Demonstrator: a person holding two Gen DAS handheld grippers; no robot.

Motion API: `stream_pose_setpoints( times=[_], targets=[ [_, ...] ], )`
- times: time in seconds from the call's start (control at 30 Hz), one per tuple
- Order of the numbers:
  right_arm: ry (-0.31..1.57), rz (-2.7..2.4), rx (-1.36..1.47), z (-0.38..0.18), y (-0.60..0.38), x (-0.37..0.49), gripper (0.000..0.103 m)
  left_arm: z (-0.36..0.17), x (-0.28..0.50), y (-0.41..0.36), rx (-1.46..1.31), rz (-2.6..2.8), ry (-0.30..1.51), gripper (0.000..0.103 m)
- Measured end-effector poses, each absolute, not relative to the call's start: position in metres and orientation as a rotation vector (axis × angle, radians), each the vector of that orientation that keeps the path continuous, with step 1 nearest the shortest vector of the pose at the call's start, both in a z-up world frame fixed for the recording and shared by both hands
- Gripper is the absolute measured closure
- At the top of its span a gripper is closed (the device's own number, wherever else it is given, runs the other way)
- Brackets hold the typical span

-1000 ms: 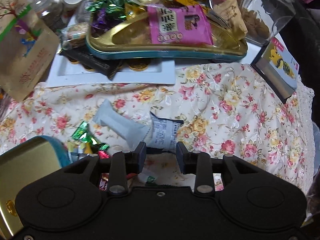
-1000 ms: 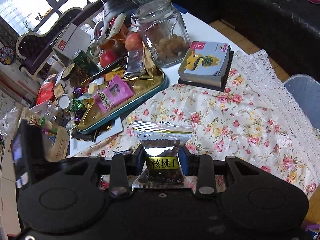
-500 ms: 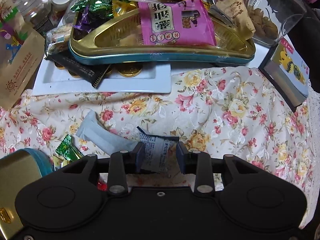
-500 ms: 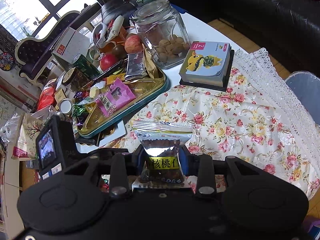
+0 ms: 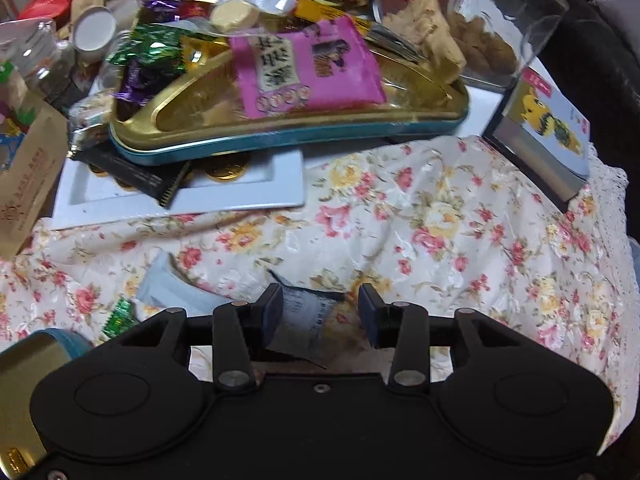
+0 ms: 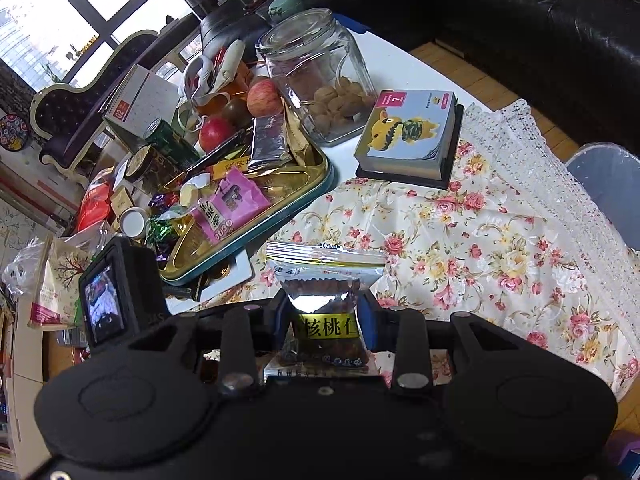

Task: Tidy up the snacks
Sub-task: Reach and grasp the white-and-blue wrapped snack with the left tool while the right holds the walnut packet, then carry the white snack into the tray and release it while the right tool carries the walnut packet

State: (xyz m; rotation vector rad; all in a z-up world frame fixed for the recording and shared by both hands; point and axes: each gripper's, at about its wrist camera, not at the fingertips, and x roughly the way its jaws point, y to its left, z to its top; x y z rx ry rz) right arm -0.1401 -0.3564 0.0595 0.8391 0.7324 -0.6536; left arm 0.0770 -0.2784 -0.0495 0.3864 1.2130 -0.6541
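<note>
My left gripper (image 5: 319, 312) is open, low over the floral cloth, with its jaws on either side of a small grey-blue snack packet (image 5: 306, 322) that lies between them. A pale blue packet (image 5: 172, 290) lies just to its left. My right gripper (image 6: 323, 320) is shut on a silver walnut snack packet (image 6: 324, 296) with a yellow label and holds it above the cloth. The gold tray (image 5: 280, 128) with a teal rim holds a pink packet (image 5: 304, 68) and several candies; it also shows in the right wrist view (image 6: 256, 232).
A white tray (image 5: 180, 196) with gold coins sits under the gold tray. A glass jar (image 6: 320, 76) of nuts and a small book (image 6: 408, 136) stand at the back right. A gold tin lid (image 5: 28, 364) is at the near left. Apples (image 6: 262, 98) and boxes crowd the far left.
My left gripper has moved forward and down over the grey-blue packet, which now lies between its fingers. The right gripper has kept its hold on the walnut packet and barely moved.
</note>
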Motion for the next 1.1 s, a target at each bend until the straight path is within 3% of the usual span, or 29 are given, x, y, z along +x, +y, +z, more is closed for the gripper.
stream_pose_setpoints(
  times=[0.7,0.8,0.87,1.1],
  targets=[
    [0.735,-0.624,0.829,0.061,-0.354,-0.140,0.067,-0.085,0.057,-0.290,0.499,-0.659,1.259,0.050],
    [0.732,-0.623,0.825,0.061,-0.353,-0.139,0.067,-0.087,0.054,-0.297,0.486,-0.645,1.276,0.052],
    [0.728,-0.626,0.825,0.062,-0.353,-0.140,0.067,-0.085,0.053,-0.301,0.464,-0.638,1.293,0.061],
    [0.705,-0.644,0.831,0.066,-0.358,-0.147,0.067,-0.052,0.049,-0.304,0.393,-0.594,1.285,0.062]
  ],
)
